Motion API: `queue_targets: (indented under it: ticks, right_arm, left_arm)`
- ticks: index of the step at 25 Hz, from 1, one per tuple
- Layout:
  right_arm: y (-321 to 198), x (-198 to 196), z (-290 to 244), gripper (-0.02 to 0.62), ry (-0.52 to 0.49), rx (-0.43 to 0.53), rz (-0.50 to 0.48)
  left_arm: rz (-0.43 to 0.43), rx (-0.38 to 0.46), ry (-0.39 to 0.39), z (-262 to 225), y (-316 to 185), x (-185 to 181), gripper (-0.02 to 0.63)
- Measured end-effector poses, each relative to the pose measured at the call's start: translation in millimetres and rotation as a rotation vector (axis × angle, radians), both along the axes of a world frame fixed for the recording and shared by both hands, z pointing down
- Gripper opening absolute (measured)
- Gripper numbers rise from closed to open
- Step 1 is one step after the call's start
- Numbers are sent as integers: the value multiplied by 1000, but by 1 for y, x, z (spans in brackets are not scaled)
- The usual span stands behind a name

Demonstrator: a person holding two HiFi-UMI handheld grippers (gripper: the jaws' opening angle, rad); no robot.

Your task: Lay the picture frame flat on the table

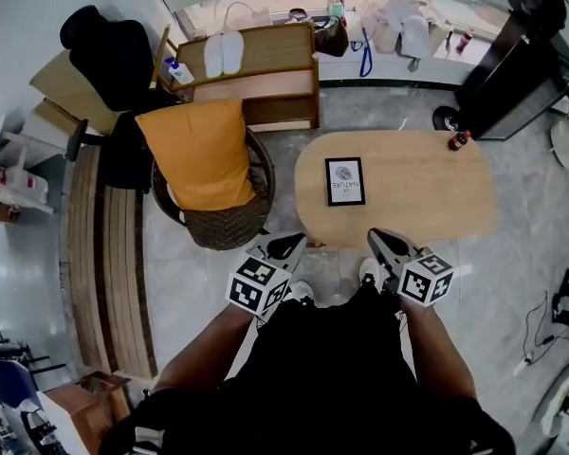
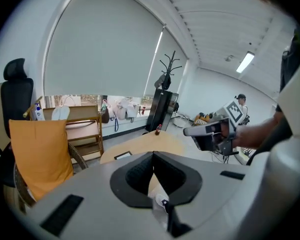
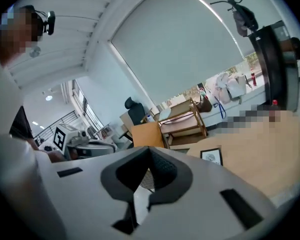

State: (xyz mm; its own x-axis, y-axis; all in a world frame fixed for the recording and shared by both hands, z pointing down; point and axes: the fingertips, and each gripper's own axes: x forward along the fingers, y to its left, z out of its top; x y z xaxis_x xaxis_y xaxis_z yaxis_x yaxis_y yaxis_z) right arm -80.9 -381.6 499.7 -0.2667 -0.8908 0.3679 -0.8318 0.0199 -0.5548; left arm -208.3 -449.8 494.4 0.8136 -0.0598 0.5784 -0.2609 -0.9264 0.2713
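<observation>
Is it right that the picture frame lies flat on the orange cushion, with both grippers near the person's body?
No: the head view shows the picture frame flat on the wooden table, not the orange cushion. The rest holds.

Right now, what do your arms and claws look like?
The left claw and right claw are light grey with black, pointed tips. Each carries a cube covered in black-and-white square patterns. The person wears a black top, and the forearms are uncovered.
</observation>
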Motion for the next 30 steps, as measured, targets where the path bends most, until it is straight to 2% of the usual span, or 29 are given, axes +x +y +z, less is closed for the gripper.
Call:
queue_targets:
  ticks: [6,10,15,30]
  right_arm:
    - [26,2,-41,2,112,61,-43]
    - [39,9,-45,2,92,54,-75]
    - [49,21,-50,2,96,61,-93]
    - [67,36,-44,2,78,88,-90]
  left_arm:
    - [-33,5,26,-18,15,10,6]
    - [-84,-11,55,-28,28,19,6]
    - [-76,21,74,-37,44,37,6]
    - [-89,51,52,-38,69,49,6]
